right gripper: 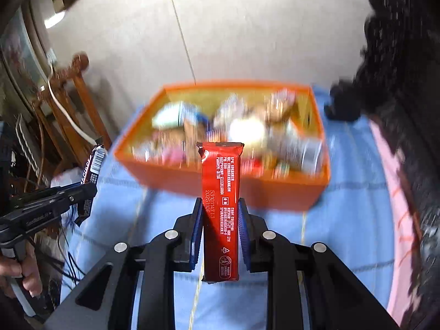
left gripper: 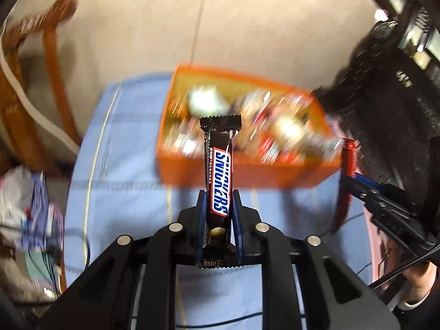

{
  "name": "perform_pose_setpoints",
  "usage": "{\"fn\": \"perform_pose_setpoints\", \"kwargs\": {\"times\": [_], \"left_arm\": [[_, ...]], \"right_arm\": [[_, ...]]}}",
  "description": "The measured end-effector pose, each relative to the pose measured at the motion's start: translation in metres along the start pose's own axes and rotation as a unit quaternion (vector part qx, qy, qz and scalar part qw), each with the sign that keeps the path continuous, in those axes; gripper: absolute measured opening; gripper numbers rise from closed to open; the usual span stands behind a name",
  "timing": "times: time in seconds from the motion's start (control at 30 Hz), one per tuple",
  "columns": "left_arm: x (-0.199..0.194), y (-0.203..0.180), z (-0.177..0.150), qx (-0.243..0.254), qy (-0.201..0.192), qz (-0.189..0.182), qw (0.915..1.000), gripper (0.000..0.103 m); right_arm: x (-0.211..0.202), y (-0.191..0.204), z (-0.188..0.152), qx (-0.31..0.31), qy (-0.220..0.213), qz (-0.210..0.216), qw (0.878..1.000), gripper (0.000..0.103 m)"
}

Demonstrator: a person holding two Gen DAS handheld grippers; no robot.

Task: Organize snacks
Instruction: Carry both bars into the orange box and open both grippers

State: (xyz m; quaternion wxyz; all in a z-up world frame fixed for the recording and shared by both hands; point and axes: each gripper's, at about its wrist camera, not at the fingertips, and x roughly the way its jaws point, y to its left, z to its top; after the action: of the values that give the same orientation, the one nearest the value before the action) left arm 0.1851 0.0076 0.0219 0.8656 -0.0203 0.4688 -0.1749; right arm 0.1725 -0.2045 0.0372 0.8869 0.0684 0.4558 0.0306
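Orange bin [right gripper: 192,189] is blurring; only my right view is showing my left claw [left gripper: 218,195] clamping Snickers [left gripper: 219,181], right claw [right gripper: 219,206] clamping red bar [right gripper: 220,209].

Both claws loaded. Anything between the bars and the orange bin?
Nothing visible. The Snickers bar and the red bar hang over bare blue cloth in front of the orange bin, whose top is open but crowded with snacks.
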Motion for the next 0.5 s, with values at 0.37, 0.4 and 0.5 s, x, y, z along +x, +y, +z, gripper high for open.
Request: {"fn": "perform_pose_setpoints", "kwargs": {"times": [0.37,0.4,0.5], "left_arm": [[0.069,-0.036,0.111,-0.036,0.002,0.083,0.9959,0.092],[0.068,-0.034,0.109,-0.036,0.002,0.081,0.9961,0.093],[0.073,-0.034,0.097,-0.021,0.022,0.103,0.9942,0.094]], "right_arm": [[0.023,-0.026,0.096,0.037,-0.047,-0.029,0.998,0.082],[0.021,-0.025,0.091,0.029,-0.053,-0.035,0.998,0.086],[0.024,-0.017,0.072,0.014,-0.037,-0.039,0.998,0.087]]}}
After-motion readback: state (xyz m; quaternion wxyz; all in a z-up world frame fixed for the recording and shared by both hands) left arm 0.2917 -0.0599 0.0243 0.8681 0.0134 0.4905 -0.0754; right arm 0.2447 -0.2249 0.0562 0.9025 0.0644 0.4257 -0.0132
